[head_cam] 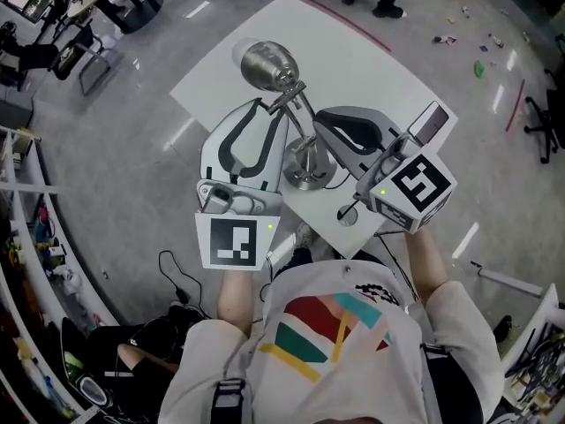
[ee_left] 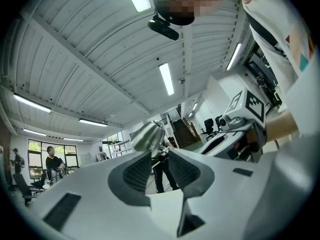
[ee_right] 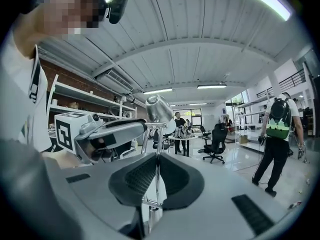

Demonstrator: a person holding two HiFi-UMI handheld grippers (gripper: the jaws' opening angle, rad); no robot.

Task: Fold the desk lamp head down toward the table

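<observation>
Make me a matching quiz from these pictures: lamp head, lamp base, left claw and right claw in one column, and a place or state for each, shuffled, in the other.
1. lamp head
2. lamp base
3. left claw
4. right claw

A. shut on the lamp arm
B. standing on the white table
C. open, jaws apart
D. silvery, up at the top of the arm

Pairs: 1-D, 2-B, 3-C, 4-A

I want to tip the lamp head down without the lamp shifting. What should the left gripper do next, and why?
Probably close the left gripper on the neck just under the lamp head: its jaws stand apart right by it, while the right gripper clamps the lamp arm, steadying it.
</observation>
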